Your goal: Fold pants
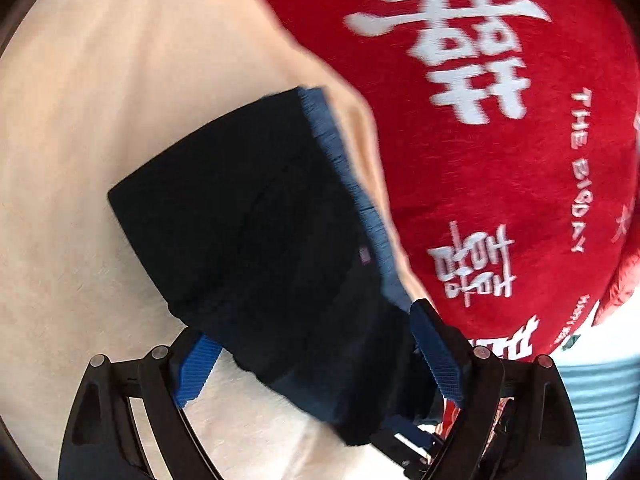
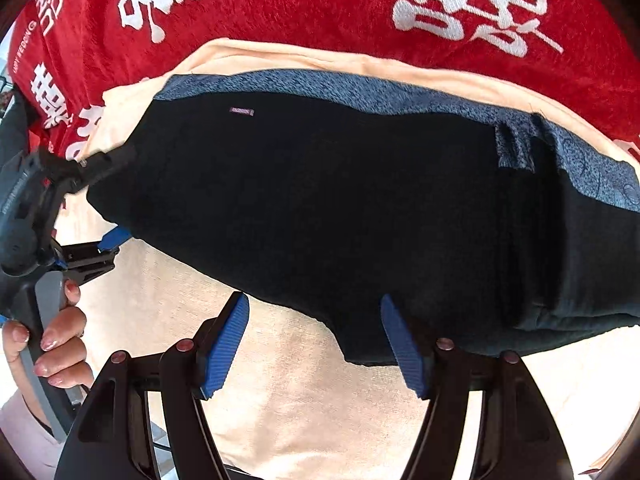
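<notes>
Item: dark pants (image 2: 340, 216), folded into a compact bundle, lying on a cream cloth (image 2: 320, 408) spread over a red blanket (image 2: 320, 12).

Pants: black or very dark navy fabric; a mottled blue band (image 2: 360, 90) runs along the far edge in the right wrist view. A small purplish tag (image 2: 241, 111) sits near that band; its lettering is too small to read. The same tag shows in the left wrist view as a small patch.

Red blanket: white woven characters in a Chinese style, large and small. English lines in white read "THE BIG DAY" (image 1: 578, 168) in the left wrist view. A smaller line at the left edge of the right wrist view appears to read "HAPPY WEDDING" but is partly cut off.

Left gripper (image 1: 320, 356): blue ribbed pads, jaws spread wide. The near end of the pants lies between them. The right pad (image 1: 438, 356) lies against the fabric edge; the left pad (image 1: 198, 368) stands clear of it. No clamping is evident.

Right gripper (image 2: 316, 344): blue ribbed pads, jaws apart, at the near edge of the pants. The right pad (image 2: 404, 348) overlaps the fabric edge; the left pad (image 2: 224, 344) is over bare cream cloth. Nothing is clamped.

Also seen: a hand (image 2: 52, 344) with polished nails holding the left gripper's handle.
</notes>
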Motion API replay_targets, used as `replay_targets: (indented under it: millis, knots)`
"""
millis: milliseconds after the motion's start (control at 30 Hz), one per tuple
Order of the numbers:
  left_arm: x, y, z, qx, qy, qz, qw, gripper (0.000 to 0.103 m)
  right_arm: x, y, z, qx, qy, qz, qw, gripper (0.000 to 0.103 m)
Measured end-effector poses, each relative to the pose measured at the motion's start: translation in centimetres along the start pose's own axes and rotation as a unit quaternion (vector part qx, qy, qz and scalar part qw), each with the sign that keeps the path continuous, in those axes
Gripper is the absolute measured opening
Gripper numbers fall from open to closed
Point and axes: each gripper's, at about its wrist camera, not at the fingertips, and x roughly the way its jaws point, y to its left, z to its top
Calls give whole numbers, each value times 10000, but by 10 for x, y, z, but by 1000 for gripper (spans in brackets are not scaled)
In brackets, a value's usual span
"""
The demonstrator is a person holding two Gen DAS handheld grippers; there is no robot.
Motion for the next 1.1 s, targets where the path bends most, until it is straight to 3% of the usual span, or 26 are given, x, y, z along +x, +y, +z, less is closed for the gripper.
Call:
replay_targets:
  millis: [100, 200, 233, 267, 300, 333, 367, 433, 533, 633, 733, 833, 900, 1033, 1067, 1100]
  knots:
    - [25, -9, 4, 225, 134, 655, 9975, 89, -2, 1, 6, -63, 0, -25, 10000, 72]
    - [22, -9, 8, -108, -115, 708, 9974, 89, -10, 1, 16, -105, -59, -5, 9999, 72]
    - [22, -12, 8, -75, -154, 920, 9956, 77, -16, 0, 22, -145, -108, -17, 9998, 72]
    - [24, -16, 7, 54, -190, 1239, 9921, 57, -19, -1, 27, -160, -128, -15, 9998, 72]
    - [25, -21, 6, 292, -193, 1543, 9874, 48, -25, -2, 34, -166, -158, 14, 9997, 72]
    - [26, -29, 4, 605, -199, 1849, 9807, 36, -33, -2, 45, -186, -201, 89, 9996, 72]
    - [28, -39, 1, 991, -210, 2056, 9734, 35, -38, -1, 53, -205, -218, 144, 9994, 72]
    - [29, -62, -10, 1877, -358, 2433, 9509, 34, -49, 3, 76, -273, -211, 321, 9989, 72]
    - [35, -89, -36, 3083, -538, 2904, 9043, 34, -56, 22, 120, -421, -1, 735, 9964, 80]
    - [40, -100, -46, 3457, -625, 3025, 8860, 34, -42, 63, 168, -719, 554, 1192, 9887, 82]
    - [41, -99, -48, 3646, -659, 3072, 8765, 34, -13, 112, 192, -1108, 1242, 1341, 9769, 82]
    - [41, -99, -56, 3872, -689, 3092, 8658, 34, 22, 160, 199, -1619, 1704, 1108, 9656, 83]
    - [41, -99, -58, 3961, -697, 3079, 8622, 34, 47, 180, 194, -1794, 2203, 1086, 9526, 83]
    - [44, -103, -62, 4066, -731, 3056, 8578, 34, 81, 199, 183, -2158, 2657, 594, 9377, 83]
    - [44, -104, -61, 4069, -724, 3051, 8580, 34, 85, 199, 181, -2244, 2692, 472, 9354, 76]
    - [44, -104, -61, 4060, -686, 3039, 8591, 34, 86, 197, 181, -2247, 2692, 396, 9356, 46]
